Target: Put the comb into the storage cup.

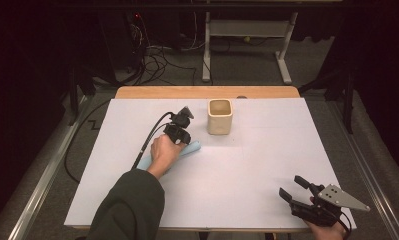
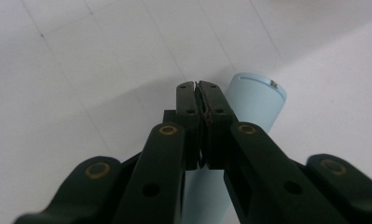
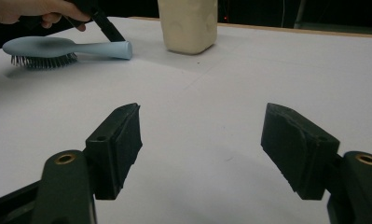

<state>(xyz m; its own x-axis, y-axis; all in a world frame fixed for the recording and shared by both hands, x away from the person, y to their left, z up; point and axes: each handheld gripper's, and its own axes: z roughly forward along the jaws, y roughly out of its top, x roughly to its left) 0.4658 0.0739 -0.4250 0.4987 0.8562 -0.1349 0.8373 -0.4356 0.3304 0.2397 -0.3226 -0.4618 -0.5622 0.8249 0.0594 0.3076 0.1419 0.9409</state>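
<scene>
White paper covers the table (image 1: 247, 165), where our pale blue hairbrush (image 3: 58, 50) lies left of centre, near the cream cup (image 1: 220, 116). Our left gripper (image 2: 197, 88) hovers over its handle, jaws pressed together on nothing. Lower right, our right gripper (image 1: 293, 189) rests with jaws spread, empty.

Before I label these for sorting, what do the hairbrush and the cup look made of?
Hairbrush: pale blue, smooth and matte with a rounded moulded handle, likely plastic; bristles look thin and dark, possibly wire or nylon. Cup: cream, thick-walled with soft rounded corners and a dull surface, probably ceramic, though plastic cannot be ruled out.
</scene>
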